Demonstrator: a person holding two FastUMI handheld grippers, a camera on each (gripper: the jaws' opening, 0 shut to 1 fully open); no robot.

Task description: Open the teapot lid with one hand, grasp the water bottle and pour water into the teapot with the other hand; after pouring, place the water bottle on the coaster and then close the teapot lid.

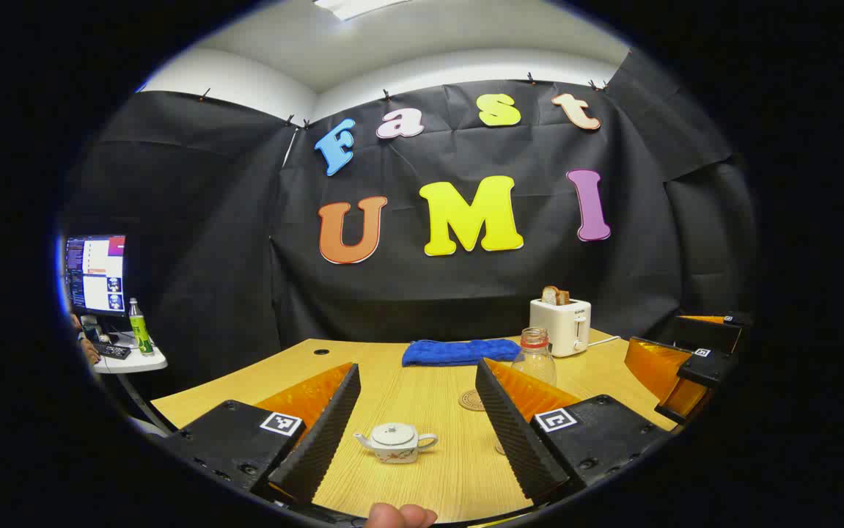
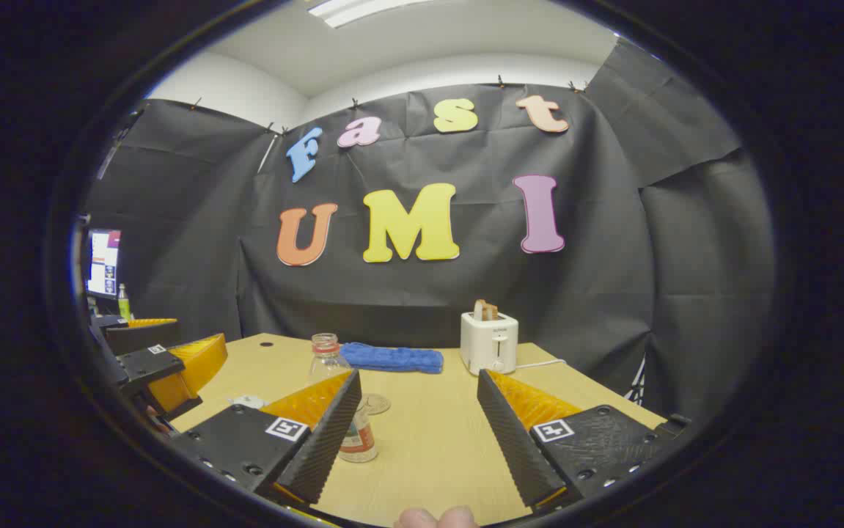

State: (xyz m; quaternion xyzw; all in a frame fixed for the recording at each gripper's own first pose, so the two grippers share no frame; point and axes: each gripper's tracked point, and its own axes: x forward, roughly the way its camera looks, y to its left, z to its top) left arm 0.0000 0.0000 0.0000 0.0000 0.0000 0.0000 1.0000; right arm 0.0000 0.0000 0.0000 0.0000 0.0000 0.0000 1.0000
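A small white teapot point(image 1: 396, 442) with its lid on stands on the wooden table point(image 1: 429, 484), low between the fingers of my left gripper point(image 1: 417, 367), which is open and apart from it. The clear water bottle point(image 1: 535, 359), uncapped with a red neck band, stands upright partly behind that gripper's right finger. A round coaster point(image 1: 471, 400) lies just left of the bottle. In the right gripper view the bottle point(image 2: 326, 356) stands behind the left finger of my open right gripper point(image 2: 418, 375), beside the coaster point(image 2: 374, 403). A sliver of the teapot point(image 2: 249, 401) peeks out at the left.
A folded blue towel point(image 1: 458, 352) and a white toaster point(image 1: 559, 326) holding bread sit along the table's back edge. A side desk at far left carries a monitor point(image 1: 95, 273) and a green bottle point(image 1: 139, 328). A thumb point(image 1: 400, 515) shows at the bottom.
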